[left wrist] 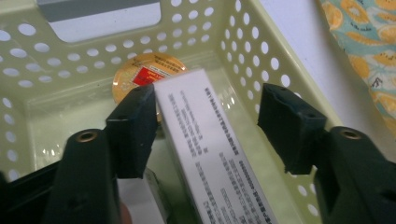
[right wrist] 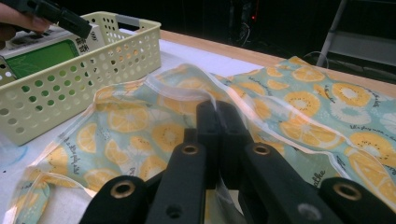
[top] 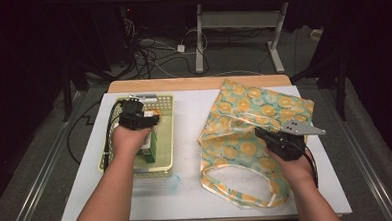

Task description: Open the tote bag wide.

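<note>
The left gripper [left wrist: 205, 126] reaches down into the pale green basket [top: 167, 137] at the left of the table [top: 192, 190], its jaws partly open around a white box [left wrist: 210, 154]; one pad is against the box's side, the other stands clear of it. The right gripper [right wrist: 218, 126] is fully closed, pinching the clear rim of the orange-print bag [top: 250, 133] lying right of the basket.

One perforated basket [top: 165, 123] holding one white box [left wrist: 212, 154], one green-faced carton [top: 149, 145] and one round orange-lidded cup [left wrist: 148, 75]; one citrus-print bag [top: 254, 125]; two claws, left claw [top: 152, 118] and right claw [top: 259, 133].
</note>
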Motion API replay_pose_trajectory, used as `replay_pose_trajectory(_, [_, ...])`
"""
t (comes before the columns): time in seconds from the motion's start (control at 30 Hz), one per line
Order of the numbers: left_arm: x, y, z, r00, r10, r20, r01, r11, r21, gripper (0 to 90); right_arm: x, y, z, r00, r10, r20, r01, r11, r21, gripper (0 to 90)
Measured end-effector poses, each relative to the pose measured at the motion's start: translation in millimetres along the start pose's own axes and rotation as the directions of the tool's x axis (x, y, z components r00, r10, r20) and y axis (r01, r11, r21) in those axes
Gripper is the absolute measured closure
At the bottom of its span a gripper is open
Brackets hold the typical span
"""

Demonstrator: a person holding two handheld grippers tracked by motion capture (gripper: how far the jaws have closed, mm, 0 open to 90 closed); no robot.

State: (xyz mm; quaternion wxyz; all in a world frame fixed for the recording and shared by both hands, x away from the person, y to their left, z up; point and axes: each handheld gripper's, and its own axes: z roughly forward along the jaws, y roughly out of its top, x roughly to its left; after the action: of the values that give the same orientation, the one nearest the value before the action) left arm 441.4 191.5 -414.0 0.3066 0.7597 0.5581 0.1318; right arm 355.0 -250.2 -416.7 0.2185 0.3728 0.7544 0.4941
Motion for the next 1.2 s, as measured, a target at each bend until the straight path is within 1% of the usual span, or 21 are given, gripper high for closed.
replay_pose_trajectory(0.23, [-6.8,-2.9,2.4,0.9986,0.050,-0.017,-0.049,0.9975,0.051,40.2,-1.1,0.1,-0.9,1.0000,0.002,0.002,-0.002,1.000,-0.003,90.0])
replay_pose_trajectory(0.4, [-9.4,-5.0,-1.2,0.9975,0.067,-0.021,-0.065,0.9951,0.074,44.0,-0.9,0.5,-2.0,1.0000,0.001,0.001,-0.001,1.000,-0.005,90.0])
replay_pose_trajectory(0.53, [-7.0,-9.0,-5.0,0.9986,0.054,-0.004,-0.053,0.9946,0.089,44.3,-1.9,0.7,-3.3,1.0000,0.002,0.001,-0.002,1.000,-0.009,90.0])
replay_pose_trajectory(0.63, [-4.9,-12.2,-7.3,0.9991,0.042,0.011,-0.042,0.9945,0.096,47.5,-2.3,1.0,-3.9,1.0000,0.005,0.003,-0.005,1.000,-0.012,90.0])
replay_pose_trajectory(0.73, [-5.9,-14.6,-6.7,0.9986,0.053,0.005,-0.054,0.9923,0.112,51.1,-2.3,1.2,-4.5,0.9999,0.009,0.005,-0.009,1.000,-0.014,90.0])
replay_pose_trajectory(0.8, [-6.8,-15.1,-6.2,0.9984,0.055,0.009,-0.056,0.9920,0.113,54.2,-2.3,1.3,-5.0,1.0000,0.008,0.004,-0.008,1.000,-0.014,90.0])
replay_pose_trajectory(0.9, [-8.4,-15.4,-6.1,0.9981,0.061,-0.003,-0.060,0.9925,0.107,59.1,-2.4,1.3,-5.5,1.0000,0.006,0.005,-0.006,1.000,-0.015,90.0])
replay_pose_trajectory(1.03, [-8.3,-17.7,-6.9,0.9981,0.061,-0.002,-0.061,0.9942,0.089,59.9,-2.5,1.1,-6.1,1.0000,0.006,0.005,-0.006,1.000,-0.015,90.0])
replay_pose_trajectory(1.13, [-8.1,-20.3,-9.4,0.9984,0.054,0.013,-0.055,0.9966,0.061,60.1,-2.5,0.9,-6.3,1.0000,0.006,0.005,-0.006,1.000,-0.014,90.0])
replay_pose_trajectory(1.2, [-8.9,-21.1,-11.6,0.9981,0.058,0.022,-0.059,0.9971,0.048,60.1,-2.4,1.0,-6.5,1.0000,0.004,0.004,-0.004,1.000,-0.015,90.0])
